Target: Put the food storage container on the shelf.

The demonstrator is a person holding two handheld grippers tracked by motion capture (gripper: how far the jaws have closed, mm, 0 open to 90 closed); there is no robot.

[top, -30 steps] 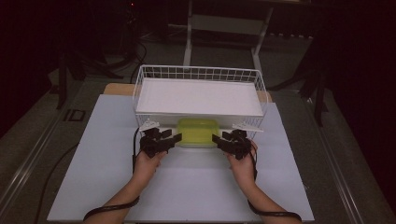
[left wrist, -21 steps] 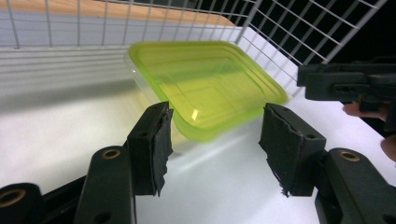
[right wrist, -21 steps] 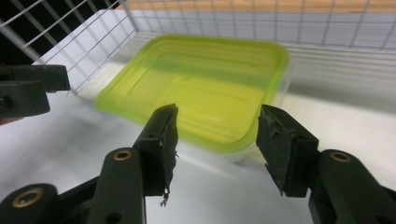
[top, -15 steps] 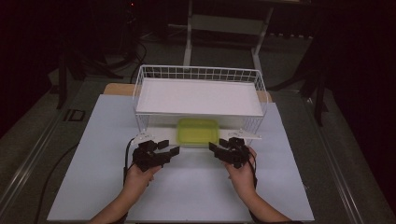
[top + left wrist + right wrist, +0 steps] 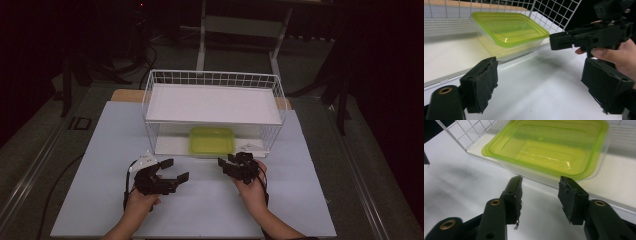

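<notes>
A clear container with a lime-green lid (image 5: 212, 140) sits on the lower board of a white wire rack (image 5: 212, 76), at its open front. My left gripper (image 5: 176, 169) hovers over the white tabletop in front of the rack, to the container's left. Its jaws have just been opening and stand wide with nothing between them (image 5: 544, 85); the container (image 5: 509, 27) lies beyond them. My right gripper (image 5: 228, 163) is near the container's front right. Its jaws have just been closing a little but remain open and empty (image 5: 543, 198), pointing at the container (image 5: 549, 147).
The rack carries a white upper shelf board (image 5: 215, 102) above the container. The white table sheet (image 5: 300, 200) spreads around both hands. My right gripper (image 5: 589, 37) and its hand show close by in the left gripper view. Dark stands and cables lie beyond the table.
Both grippers have pulled back from the container's sides toward the person. The left jaws have spread wider. The container stays on the rack's lower board.
</notes>
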